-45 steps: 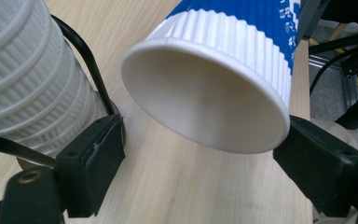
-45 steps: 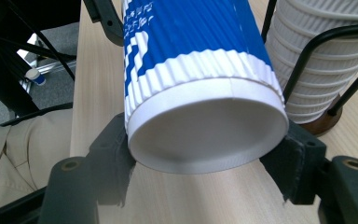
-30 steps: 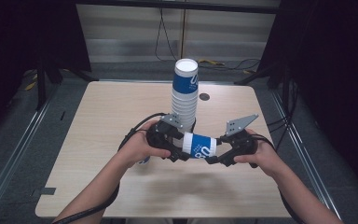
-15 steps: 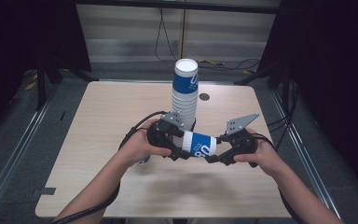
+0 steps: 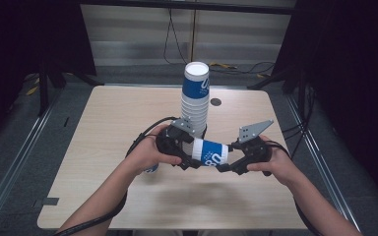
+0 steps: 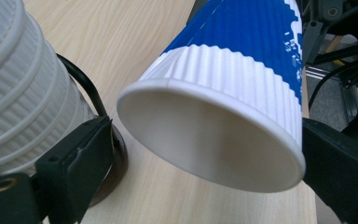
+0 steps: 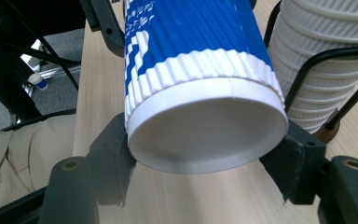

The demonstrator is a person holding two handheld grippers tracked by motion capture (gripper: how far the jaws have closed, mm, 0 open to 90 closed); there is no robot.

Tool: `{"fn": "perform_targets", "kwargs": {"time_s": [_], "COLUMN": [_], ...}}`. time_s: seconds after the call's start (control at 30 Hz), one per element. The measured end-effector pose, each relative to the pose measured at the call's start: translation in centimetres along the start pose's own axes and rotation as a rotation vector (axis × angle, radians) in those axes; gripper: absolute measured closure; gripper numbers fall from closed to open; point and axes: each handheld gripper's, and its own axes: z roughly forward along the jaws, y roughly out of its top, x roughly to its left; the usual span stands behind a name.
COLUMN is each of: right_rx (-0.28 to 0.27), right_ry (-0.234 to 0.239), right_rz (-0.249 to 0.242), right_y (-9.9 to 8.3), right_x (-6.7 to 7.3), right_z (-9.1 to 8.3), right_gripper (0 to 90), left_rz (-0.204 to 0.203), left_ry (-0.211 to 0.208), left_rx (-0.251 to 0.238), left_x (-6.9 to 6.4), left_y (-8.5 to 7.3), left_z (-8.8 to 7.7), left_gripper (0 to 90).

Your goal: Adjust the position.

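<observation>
A ribbed blue and white paper cup (image 5: 209, 153) lies level in the air between my two grippers, above the table's near middle. My right gripper (image 5: 226, 164) is shut on one end of it; in the right gripper view both jaws press the cup (image 7: 200, 70) at its white band. My left gripper (image 5: 189, 155) is at the other end and its jaws have just been opening. In the left gripper view the cup's open mouth (image 6: 223, 93) sits between the jaws, with a clear gap at the left jaw and the right jaw close to the rim.
A tall stack of the same cups (image 5: 195, 105) stands in a black wire holder just behind my grippers, close by in both gripper views (image 6: 14, 93) (image 7: 326, 70). The wooden table (image 5: 103, 147) has bare room to left and right. A small blue and white thing (image 5: 150, 169) lies under the left hand.
Both hands and the cup have kept their place over the table. No other movement is plain in the high view.
</observation>
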Motion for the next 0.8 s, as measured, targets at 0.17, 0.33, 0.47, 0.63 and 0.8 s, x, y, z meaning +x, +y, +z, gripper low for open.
{"fn": "perform_targets", "kwargs": {"time_s": [0.17, 0.33, 0.47, 0.63, 0.8], "right_rx": [-0.001, -0.017, -0.02, -0.002, 0.011], "right_ry": [0.006, 0.012, 0.008, 0.006, -0.017], "right_rz": [-0.004, 0.001, 0.005, -0.006, -0.007], "right_y": [0.3, 0.1, -0.1, -0.1, -0.3], "right_x": [0.1, 0.1, 0.2, 0.4, 0.4], "right_z": [0.2, 0.4, 0.7, 1.1, 1.3], "right_gripper": [31.4, 31.3, 30.8, 30.1, 23.2], "left_rz": [0.01, 0.012, 0.023, 0.035, 0.026], "left_ry": [-0.01, -0.014, -0.008, 0.004, 0.005], "left_rx": [-0.018, -0.008, 0.02, 0.07, 0.102], "left_x": [-0.2, -0.3, -0.4, -0.7, -0.8], "left_y": [0.2, 0.1, 0.3, 0.6, 0.8], "left_z": [0.1, -0.1, -0.3, -0.5, -0.6], "left_gripper": [9.9, 11.8, 13.4, 14.5, 15.0]}}
